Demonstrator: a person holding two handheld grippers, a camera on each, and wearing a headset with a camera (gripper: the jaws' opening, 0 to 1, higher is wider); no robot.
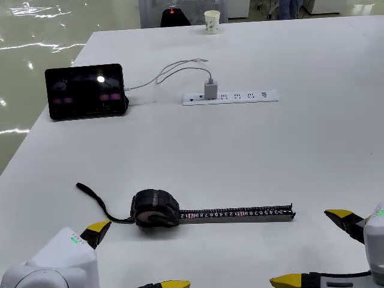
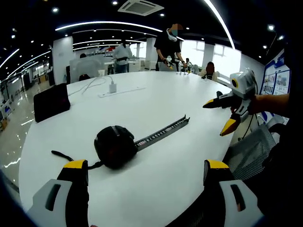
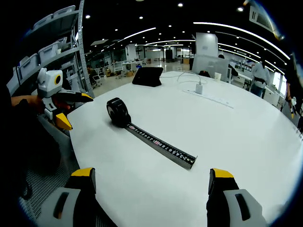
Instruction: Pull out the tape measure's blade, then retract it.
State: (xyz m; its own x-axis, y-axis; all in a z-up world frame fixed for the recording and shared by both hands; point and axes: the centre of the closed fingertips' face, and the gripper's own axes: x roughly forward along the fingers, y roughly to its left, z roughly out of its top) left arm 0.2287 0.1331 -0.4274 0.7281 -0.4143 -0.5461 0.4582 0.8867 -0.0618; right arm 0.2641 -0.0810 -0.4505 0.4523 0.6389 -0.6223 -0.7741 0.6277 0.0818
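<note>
The left gripper (image 2: 146, 166) holds its yellow-tipped fingers (image 2: 75, 166) spread wide and empty, as does the right gripper (image 3: 152, 174), both at the near edge of the white desk (image 1: 252, 156). Between them lies the black tape measure (image 1: 155, 207), its blade (image 1: 240, 213) drawn out flat toward the right gripper; farther back stand a tablet (image 1: 86, 91) and a power strip (image 1: 231, 96)

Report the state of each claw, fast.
Left claw: open, holding nothing.
Right claw: open, holding nothing.
</note>
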